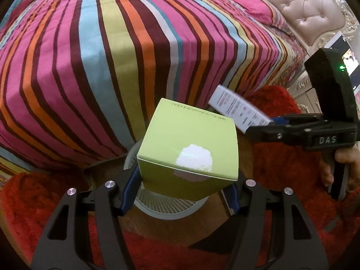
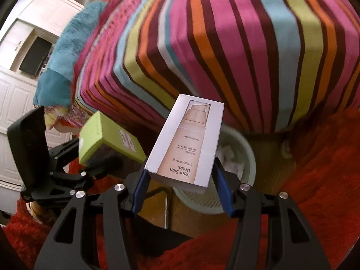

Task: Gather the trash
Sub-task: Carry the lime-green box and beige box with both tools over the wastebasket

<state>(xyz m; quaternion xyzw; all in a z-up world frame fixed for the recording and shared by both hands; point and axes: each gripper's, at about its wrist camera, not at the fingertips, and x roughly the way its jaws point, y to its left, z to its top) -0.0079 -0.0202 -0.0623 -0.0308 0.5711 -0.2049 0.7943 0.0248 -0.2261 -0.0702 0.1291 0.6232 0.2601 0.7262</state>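
green box [image 1: 187, 148] clamped, white circle topside — right view: label

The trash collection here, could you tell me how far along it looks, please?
Done: white crumpled scraps already lie in the pale mesh bin. In hand: the left hand-held gripper holds a green box above the bin, and the right hand-held gripper holds a white cosmetics carton beside it. Left: dropping both in; small items remain on the striped bed.
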